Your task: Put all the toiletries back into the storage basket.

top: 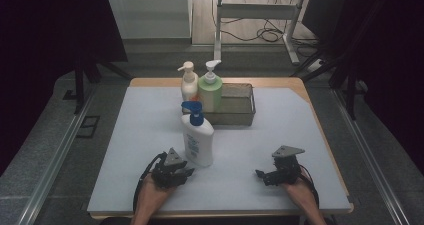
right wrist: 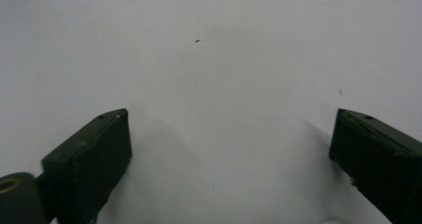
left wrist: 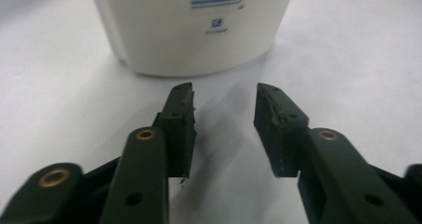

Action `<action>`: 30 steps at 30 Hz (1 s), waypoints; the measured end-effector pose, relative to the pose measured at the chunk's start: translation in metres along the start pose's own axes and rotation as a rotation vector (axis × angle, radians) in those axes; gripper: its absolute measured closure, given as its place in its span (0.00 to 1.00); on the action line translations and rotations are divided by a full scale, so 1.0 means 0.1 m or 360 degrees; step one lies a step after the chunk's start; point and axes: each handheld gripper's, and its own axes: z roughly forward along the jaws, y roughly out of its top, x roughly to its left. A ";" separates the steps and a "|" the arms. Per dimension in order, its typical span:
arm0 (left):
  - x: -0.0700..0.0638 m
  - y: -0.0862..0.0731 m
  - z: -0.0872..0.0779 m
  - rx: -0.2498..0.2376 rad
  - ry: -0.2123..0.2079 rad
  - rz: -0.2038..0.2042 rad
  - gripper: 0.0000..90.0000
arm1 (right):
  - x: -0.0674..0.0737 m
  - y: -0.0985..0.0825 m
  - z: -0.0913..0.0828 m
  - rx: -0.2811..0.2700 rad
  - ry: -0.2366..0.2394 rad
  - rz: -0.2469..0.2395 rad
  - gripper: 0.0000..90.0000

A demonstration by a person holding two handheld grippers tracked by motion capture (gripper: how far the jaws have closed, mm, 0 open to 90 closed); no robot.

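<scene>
A white pump bottle with a blue head (top: 197,135) stands upright on the white table sheet (top: 140,135), left of centre. My left gripper (top: 189,173) lies low on the sheet just in front of the bottle's base, jaws parted with nothing between them. In the left gripper view the bottle's base (left wrist: 191,30) stands close ahead of the gripper (left wrist: 224,97). My right gripper (top: 259,174) rests on the sheet at the front right, pointing left. Its jaws stand wide apart over bare sheet in the right gripper view (right wrist: 230,117).
A grey metal tray (top: 235,107) sits at the back centre. A cream pump bottle (top: 188,82) and a green pump bottle (top: 210,87) stand at its left end. The table edge runs close in front of both hands.
</scene>
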 end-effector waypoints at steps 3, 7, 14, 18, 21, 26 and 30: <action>0.01 -0.03 -0.03 0.0004 0.0039 -0.0001 0.58 | 0.00 0.01 -0.01 -0.0006 0.0019 -0.0003 0.08; 0.02 -0.06 -0.06 0.0020 0.0092 -0.0007 0.50 | 0.03 0.04 -0.03 -0.0027 0.0037 -0.0021 0.07; 0.06 -0.16 -0.14 0.0029 0.0154 -0.0059 0.38 | 0.09 0.08 -0.04 -0.0041 0.0083 -0.0067 0.04; 0.10 -0.20 -0.17 0.0021 0.0191 -0.0096 0.31 | 0.12 0.12 -0.05 -0.0061 0.0105 -0.0081 0.03; 0.12 -0.23 -0.18 0.0019 0.0220 -0.0125 0.25 | 0.15 0.15 -0.06 -0.0051 0.0146 -0.0088 0.03; 0.15 -0.28 -0.18 0.0030 0.0258 -0.0161 0.19 | 0.21 0.21 -0.08 -0.0057 0.0165 -0.0131 0.01; 0.15 -0.30 -0.16 0.0044 0.0278 -0.0177 0.15 | 0.25 0.27 -0.09 -0.0074 0.0174 -0.0162 0.00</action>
